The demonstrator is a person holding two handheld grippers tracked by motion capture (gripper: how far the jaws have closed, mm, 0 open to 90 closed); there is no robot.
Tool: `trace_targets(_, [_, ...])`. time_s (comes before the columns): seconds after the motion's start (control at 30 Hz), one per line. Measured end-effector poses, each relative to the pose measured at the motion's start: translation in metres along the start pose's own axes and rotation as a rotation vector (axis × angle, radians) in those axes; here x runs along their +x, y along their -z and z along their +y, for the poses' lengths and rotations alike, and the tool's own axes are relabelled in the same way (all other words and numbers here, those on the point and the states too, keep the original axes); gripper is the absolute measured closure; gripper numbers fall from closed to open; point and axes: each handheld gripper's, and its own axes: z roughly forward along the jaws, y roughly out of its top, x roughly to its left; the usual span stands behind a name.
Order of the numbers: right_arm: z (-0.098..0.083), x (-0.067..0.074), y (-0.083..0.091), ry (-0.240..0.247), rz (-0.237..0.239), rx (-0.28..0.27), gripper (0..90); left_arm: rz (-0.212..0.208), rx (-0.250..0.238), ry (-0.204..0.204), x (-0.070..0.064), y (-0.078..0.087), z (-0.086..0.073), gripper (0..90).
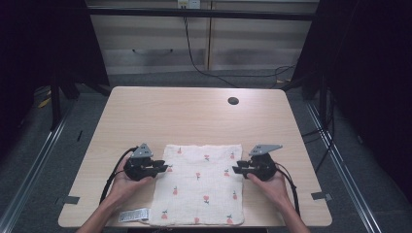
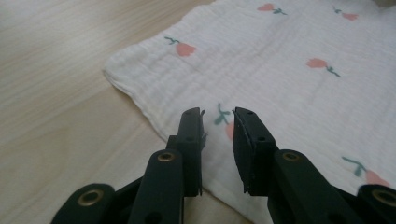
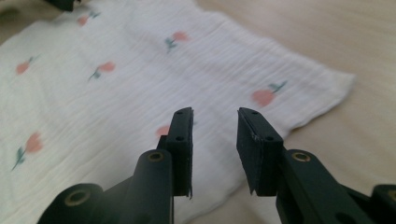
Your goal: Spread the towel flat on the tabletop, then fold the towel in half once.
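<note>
Both grippers, left [image 1: 163, 168] and right [image 1: 236, 170], hover with fingers released over the cloth [image 1: 199, 187] edges; a clean fold calls for pinching both sides evenly.

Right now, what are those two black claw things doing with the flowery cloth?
A person holds a gripper in each hand at a wooden table. A white cloth with little pink flowers lies spread flat near the front edge. The left gripper sits at the cloth's left edge and the right gripper at its right edge, pointing toward each other. Both have their jaws apart over the fabric, and neither is pinching it yet.
</note>
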Motion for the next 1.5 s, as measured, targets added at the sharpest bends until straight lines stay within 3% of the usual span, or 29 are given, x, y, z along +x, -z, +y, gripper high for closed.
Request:
trace_targets(0.13, [0.01, -0.029, -0.002, -0.056, -0.046, -0.022, 67.0, 0.013, 0.026, 0.006, 0.004, -0.006, -0.003, 72.8])
trace_targets(0.2, [0.012, -0.035, -0.005, -0.057, -0.064, -0.028, 67.2, 0.009, 0.031, 0.0, 0.005, -0.004, -0.003, 72.8])
trace_targets(0.23, [0.015, -0.048, -0.01, -0.093, -0.069, -0.064, 67.1, 0.007, 0.033, -0.004, 0.005, -0.004, -0.003, 72.8])
trace_targets(0.43, [0.028, -0.066, -0.031, -0.108, -0.102, -0.054, 66.9, 0.004, 0.023, 0.001, 0.004, -0.003, -0.006, 72.7])
trace_targets(0.6, [0.028, -0.076, -0.044, -0.124, -0.117, -0.026, 65.7, -0.007, 0.013, 0.008, 0.006, -0.002, -0.007, 72.2])
trace_targets(0.77, [0.026, -0.076, -0.048, -0.125, -0.105, -0.032, 67.5, -0.004, 0.014, 0.007, 0.005, -0.002, -0.007, 72.2])
trace_targets(0.83, [0.028, -0.072, -0.05, -0.12, -0.1, -0.02, 79.4, -0.006, 0.015, 0.009, 0.006, -0.002, -0.007, 72.1])
trace_targets(0.87, [0.028, -0.072, -0.05, -0.12, -0.1, -0.02, 79.4, -0.006, 0.016, 0.011, 0.006, -0.002, -0.007, 72.1])
trace_targets(0.93, [0.029, -0.073, -0.052, -0.132, -0.096, -0.03, 88.0, -0.006, 0.014, 0.015, 0.006, -0.002, -0.008, 72.1])
trace_targets(1.13, [0.028, -0.076, -0.045, -0.144, -0.084, -0.053, 88.8, -0.028, 0.004, 0.051, 0.009, 0.0, -0.01, 70.9])
trace_targets(1.3, [0.032, -0.067, -0.041, -0.13, -0.07, -0.074, 88.9, -0.029, -0.008, 0.081, 0.011, 0.001, -0.006, 66.6])
trace_targets(1.37, [0.033, -0.067, -0.041, -0.128, -0.07, -0.074, 88.9, -0.016, -0.048, 0.116, 0.014, 0.001, 0.001, 65.4])
trace_targets(1.5, [0.032, -0.067, -0.042, -0.128, -0.066, -0.072, 88.9, -0.008, -0.05, 0.11, 0.018, -0.004, 0.018, 61.3])
